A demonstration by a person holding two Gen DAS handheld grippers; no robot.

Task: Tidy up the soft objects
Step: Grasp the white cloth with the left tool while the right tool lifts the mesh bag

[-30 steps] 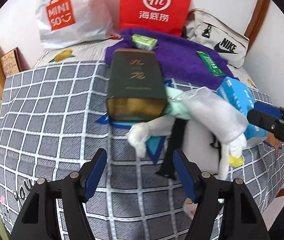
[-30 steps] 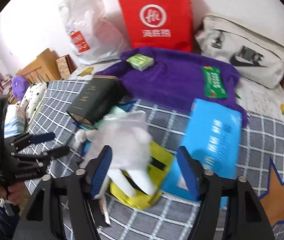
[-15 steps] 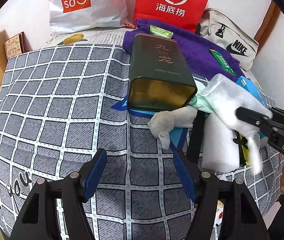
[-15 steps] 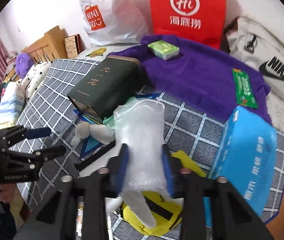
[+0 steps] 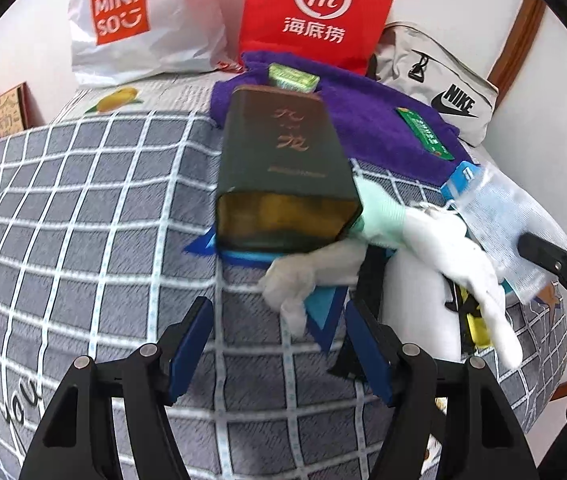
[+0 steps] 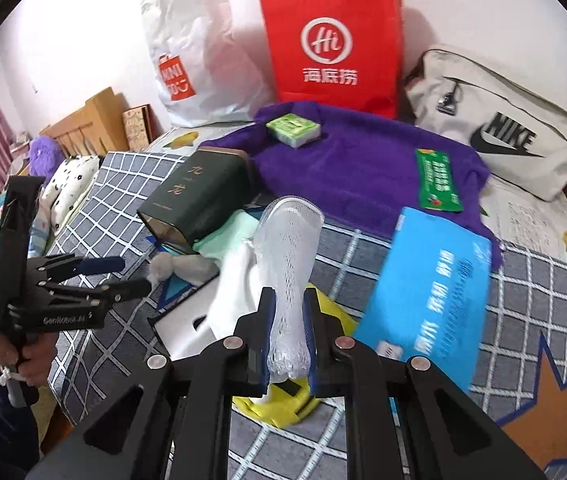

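On the bed [image 6: 95, 208], a tin [image 6: 199, 196] lies left of a folded towel [image 6: 363, 168]. Two packets [image 6: 293, 128] rest on the towel. Three bags [image 6: 331, 40] stand behind it against the wall.

Plenty of open checked blanket [image 5: 83, 240] on the left, nothing in the way there. Middle blocked by dark tin [image 5: 283, 172] lying on its side, mint cloth and white plush [image 5: 315, 272] spilling out right at its open end. Right side crammed: blue box [image 6: 435, 292], yellow thing [image 6: 283, 408] and white sheet [image 6: 183, 332] packed close together, hardly a gap between. Further back, purple towel [image 6: 363, 168] carrying two green packs, some bare purple between them. Rear shut off by bags along the wall [image 6: 331, 48].
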